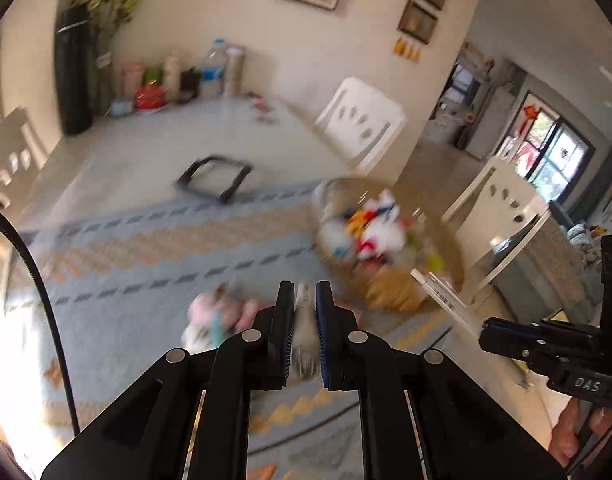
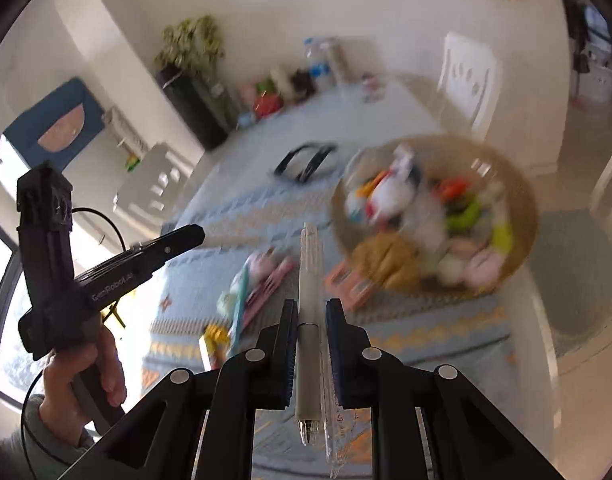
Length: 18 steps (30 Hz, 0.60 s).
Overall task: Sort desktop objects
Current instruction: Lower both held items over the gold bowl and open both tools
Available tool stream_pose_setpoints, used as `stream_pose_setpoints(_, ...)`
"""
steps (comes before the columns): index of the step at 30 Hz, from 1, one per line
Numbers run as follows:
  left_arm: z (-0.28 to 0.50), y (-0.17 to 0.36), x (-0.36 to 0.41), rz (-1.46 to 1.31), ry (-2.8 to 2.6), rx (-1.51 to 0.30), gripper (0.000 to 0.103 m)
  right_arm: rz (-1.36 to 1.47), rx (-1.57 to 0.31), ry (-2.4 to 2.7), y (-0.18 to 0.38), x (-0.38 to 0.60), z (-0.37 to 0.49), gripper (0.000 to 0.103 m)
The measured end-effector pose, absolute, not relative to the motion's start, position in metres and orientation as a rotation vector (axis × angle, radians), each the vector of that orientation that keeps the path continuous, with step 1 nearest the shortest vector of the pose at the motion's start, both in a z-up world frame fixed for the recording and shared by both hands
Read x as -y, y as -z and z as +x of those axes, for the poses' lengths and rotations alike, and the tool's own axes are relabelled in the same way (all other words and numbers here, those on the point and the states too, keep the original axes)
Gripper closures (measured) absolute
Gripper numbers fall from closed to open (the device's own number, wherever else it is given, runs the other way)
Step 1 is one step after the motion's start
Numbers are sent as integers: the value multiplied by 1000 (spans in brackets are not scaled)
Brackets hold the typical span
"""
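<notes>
In my right gripper I hold a slim pen, pale grey along its lower barrel and clear toward the far end, with a clear thing lying alongside it that looks like a ruler or a sleeve; I cannot tell which. The pen runs lengthwise between the blue-padded jaws, its tip pointing back toward my camera and its clear end reaching out past the fingertips toward the round woven basket. The jaws stand narrow, pinched on the barrel. In my left gripper a small whitish-grey object sits squeezed between the pads, the jaws nearly together; it is too blurred for me to say what it is. Both grippers hang above the table, over a blue cloth with orange zigzag bands. The basket rests on the cloth ahead and to the right, heaped with mixed coloured items, white, red, green and yellow among them, all smeared by blur. Nearer me on the cloth lies a loose cluster of pink and teal things, just left of the pen. Farther back on the table sits a dark square frame, well apart from the basket.
</notes>
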<state>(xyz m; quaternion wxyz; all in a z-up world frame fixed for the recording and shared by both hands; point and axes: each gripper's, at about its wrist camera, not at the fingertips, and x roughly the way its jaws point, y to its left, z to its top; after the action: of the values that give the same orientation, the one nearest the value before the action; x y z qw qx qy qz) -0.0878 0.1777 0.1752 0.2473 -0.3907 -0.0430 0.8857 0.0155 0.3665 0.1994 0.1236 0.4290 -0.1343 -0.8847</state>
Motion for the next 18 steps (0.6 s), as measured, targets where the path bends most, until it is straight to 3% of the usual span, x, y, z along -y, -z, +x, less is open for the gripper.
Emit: stream_pose_setpoints(18, -159, -191, -321, -887, -2265, -13, 95, 1207, 396, 2765, -192, -450, -73, 89)
